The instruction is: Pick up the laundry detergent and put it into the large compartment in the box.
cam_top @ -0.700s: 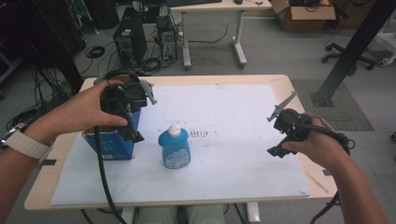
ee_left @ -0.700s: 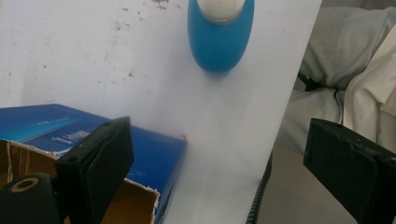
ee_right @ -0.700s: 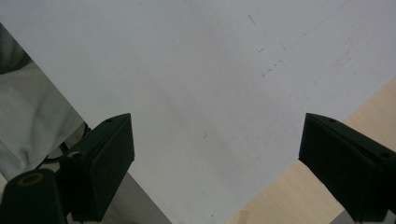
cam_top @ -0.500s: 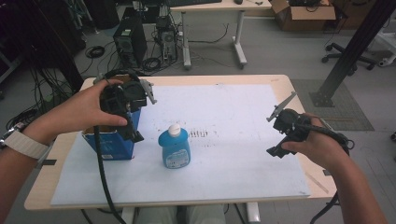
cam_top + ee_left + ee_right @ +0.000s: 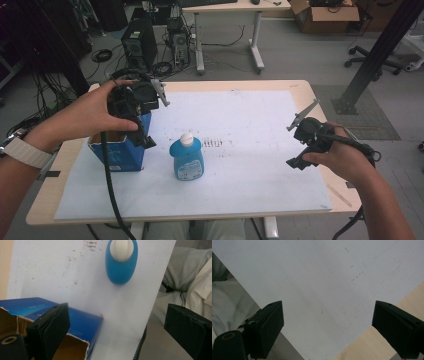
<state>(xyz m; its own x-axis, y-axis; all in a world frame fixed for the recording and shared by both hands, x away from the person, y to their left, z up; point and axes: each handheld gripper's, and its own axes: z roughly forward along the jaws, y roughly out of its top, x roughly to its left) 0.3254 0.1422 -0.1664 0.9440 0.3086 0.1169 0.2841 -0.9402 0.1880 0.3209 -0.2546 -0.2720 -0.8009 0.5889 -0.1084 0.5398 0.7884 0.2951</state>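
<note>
Nearest us, the blue bottle (image 5: 186, 159) stands upright on the white sheet (image 5: 250, 130), just right of the open blue box (image 5: 120, 150); its label is unreadable. Our left gripper (image 5: 141, 131) hovers over the box, jaws wide. Our right gripper (image 5: 294, 145), jaws wide, hangs over bare sheet near the bench (image 5: 300, 87)'s right edge.

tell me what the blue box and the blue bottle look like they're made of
The blue box looks like cardboard with a glossy printed outside: its torn rim shows raw brown board. The blue bottle seems smooth plastic with a slight sheen, topped by a white cap, likely plastic too.
</note>
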